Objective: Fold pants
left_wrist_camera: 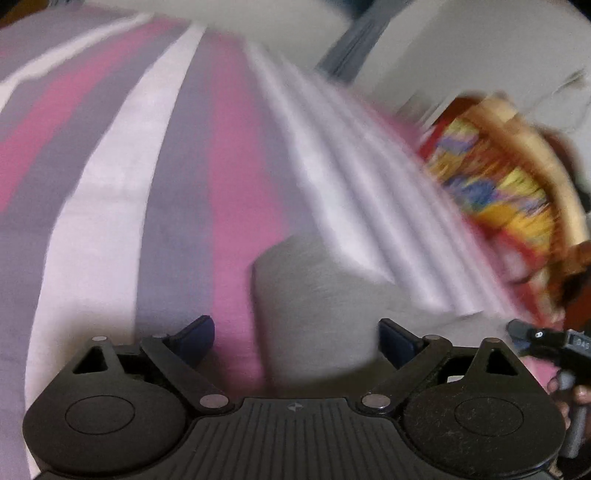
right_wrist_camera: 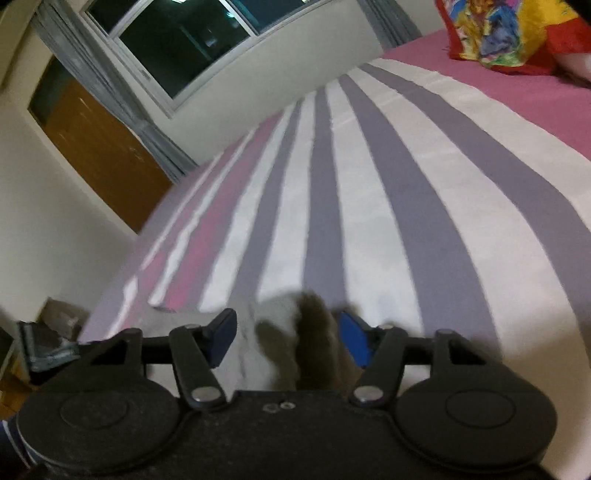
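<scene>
Light grey pants (left_wrist_camera: 317, 295) lie on the striped bed. In the blurred left wrist view, a squared end of them sits between the fingers of my left gripper (left_wrist_camera: 297, 332). That gripper is wide open. Its left pad is clear of the cloth and its right pad is at the cloth's edge. In the right wrist view, a bunched fold of the grey pants (right_wrist_camera: 266, 332) fills the gap of my right gripper (right_wrist_camera: 288, 336). Both blue pads are against the fold, which puckers between them.
The bed cover (right_wrist_camera: 369, 184) has grey, white and pink stripes. A colourful pillow (right_wrist_camera: 498, 29) lies at the head, also visible as a blurred pillow (left_wrist_camera: 491, 177). A window (right_wrist_camera: 177, 40), grey curtains and a wooden door (right_wrist_camera: 92, 147) stand beyond the bed's left edge. A hand (left_wrist_camera: 576, 398) is at the right.
</scene>
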`<move>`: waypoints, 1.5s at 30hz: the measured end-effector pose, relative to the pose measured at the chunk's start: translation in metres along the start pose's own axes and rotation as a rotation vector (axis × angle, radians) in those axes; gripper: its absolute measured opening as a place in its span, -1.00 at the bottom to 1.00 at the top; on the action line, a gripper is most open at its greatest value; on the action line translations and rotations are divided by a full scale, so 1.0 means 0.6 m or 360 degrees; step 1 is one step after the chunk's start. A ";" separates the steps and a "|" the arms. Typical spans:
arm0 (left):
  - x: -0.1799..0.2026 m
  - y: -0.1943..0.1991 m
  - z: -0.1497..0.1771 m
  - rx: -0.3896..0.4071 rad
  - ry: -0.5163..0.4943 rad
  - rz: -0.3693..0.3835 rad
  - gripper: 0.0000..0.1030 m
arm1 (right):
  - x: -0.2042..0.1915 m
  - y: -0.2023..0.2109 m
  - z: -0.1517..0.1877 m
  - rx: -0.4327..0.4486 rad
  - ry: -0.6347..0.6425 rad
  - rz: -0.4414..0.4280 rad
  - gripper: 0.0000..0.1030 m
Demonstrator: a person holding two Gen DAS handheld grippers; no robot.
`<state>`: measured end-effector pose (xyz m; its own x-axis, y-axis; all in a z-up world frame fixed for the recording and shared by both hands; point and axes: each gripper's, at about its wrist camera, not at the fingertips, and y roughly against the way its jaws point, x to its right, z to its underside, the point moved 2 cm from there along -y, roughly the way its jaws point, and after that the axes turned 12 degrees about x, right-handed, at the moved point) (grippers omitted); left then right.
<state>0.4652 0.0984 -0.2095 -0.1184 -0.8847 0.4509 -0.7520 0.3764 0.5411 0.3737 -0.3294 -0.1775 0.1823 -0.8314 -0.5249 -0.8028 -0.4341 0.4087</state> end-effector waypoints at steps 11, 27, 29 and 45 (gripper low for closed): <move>0.002 0.078 0.057 -0.0039 -0.0061 0.0072 0.84 | 0.031 0.024 0.037 -0.0142 0.0051 0.0082 0.39; 0.050 0.210 0.149 -0.0093 -0.0082 0.0036 0.83 | -0.013 0.119 0.081 -0.0067 0.0248 0.0168 0.39; 0.050 0.206 0.154 -0.0119 -0.0085 -0.0010 0.83 | -0.028 0.136 0.085 -0.0023 0.0288 0.0145 0.39; -0.001 0.131 0.117 -0.0148 0.0286 0.0437 0.71 | 0.100 0.085 0.092 -0.0223 -0.0318 -0.0219 0.47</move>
<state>0.3609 0.1091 -0.2169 -0.1859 -0.6870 0.7025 -0.6445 0.6249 0.4406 0.3124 -0.3820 -0.2296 0.1572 -0.6825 -0.7138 -0.6894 -0.5934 0.4156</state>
